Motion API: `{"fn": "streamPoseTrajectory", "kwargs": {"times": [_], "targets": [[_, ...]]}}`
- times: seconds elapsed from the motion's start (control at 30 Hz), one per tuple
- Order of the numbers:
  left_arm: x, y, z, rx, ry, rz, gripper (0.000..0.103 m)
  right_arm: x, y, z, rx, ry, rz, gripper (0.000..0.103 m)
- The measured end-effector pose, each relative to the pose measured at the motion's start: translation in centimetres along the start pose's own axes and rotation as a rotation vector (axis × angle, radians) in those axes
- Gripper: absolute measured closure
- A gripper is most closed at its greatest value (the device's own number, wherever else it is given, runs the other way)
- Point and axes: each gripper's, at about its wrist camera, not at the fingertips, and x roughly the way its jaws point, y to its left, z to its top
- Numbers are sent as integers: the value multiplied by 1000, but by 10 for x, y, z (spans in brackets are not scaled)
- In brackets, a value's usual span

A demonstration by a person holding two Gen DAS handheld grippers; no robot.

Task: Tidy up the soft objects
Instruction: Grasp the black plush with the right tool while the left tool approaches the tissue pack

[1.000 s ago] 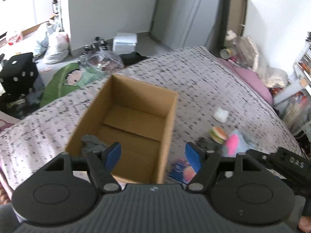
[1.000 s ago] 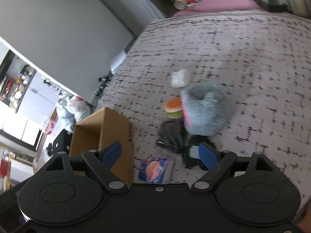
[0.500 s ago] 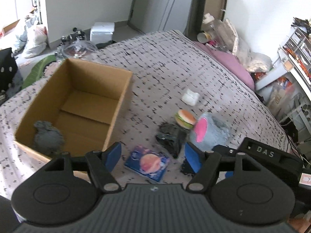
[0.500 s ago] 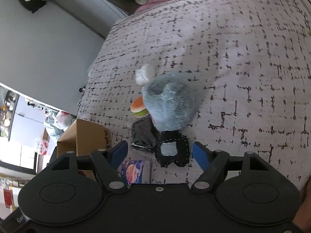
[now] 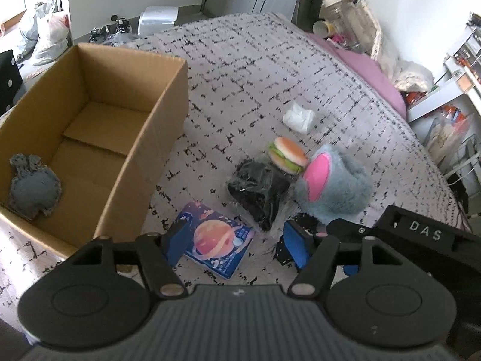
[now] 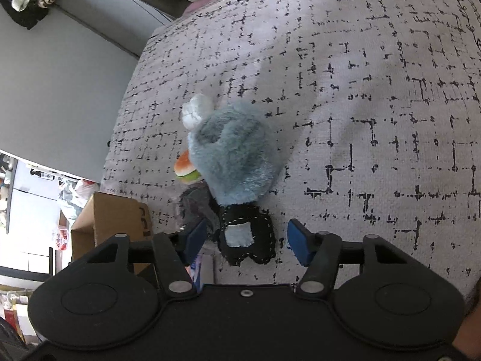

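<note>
Your left tongs (image 5: 237, 242) hang over the bed (image 5: 255, 69) with their blue pads apart and nothing between them; below the gap lies a flat planet-print packet (image 5: 215, 240) on the patterned bedspread. Just to the left of it stands the open cardboard box (image 5: 168, 102), and in its near left corner sits a grey plush toy (image 5: 33, 188), the only thing inside.

Your right tongs (image 6: 248, 240) are also spread wide, gripping nothing. They sit low over a small black plush (image 6: 248, 240) with white stitching and a pale blue patch, which lies between the two pads; whether either pad touches it, you cannot tell. Beyond it, touching its far edge, rests a fluffy blue-grey plush (image 6: 234, 159); in the left view its pink oval face (image 5: 317, 177) shows. Against its left side leans a little burger toy (image 6: 186, 167), and under the burger sits a crumpled black plastic bag (image 5: 260, 188). A small white soft piece (image 5: 299, 117) lies farther up the bed, apart from the cluster in the left view.

The box corner (image 6: 111, 219) shows at the left edge of the right view, near the pile but not touching it.
</note>
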Motion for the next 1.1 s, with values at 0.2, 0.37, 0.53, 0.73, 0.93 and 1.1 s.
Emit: {"fn": "streamPoseTrajectory", "kwargs": {"times": [0.2, 0.37, 0.53, 0.73, 0.93, 1.1], "targets": [[17, -1, -3, 8, 22, 28, 36, 8, -2, 1, 10, 15, -6, 46], [29, 0, -4, -12, 21, 58, 36, 14, -1, 2, 15, 25, -15, 46], [37, -4, -3, 3, 8, 93, 35, 19, -1, 4, 18, 28, -25, 45], [42, -6, -6, 15, 8, 121, 35, 30, -2, 6, 32, 45, -38, 45], [48, -1, -7, 5, 17, 139, 34, 35, -2, 8, 51, 49, -32, 44], [49, -1, -8, 8, 16, 143, 34, 36, 2, 8, 17, 52, -24, 35]]}}
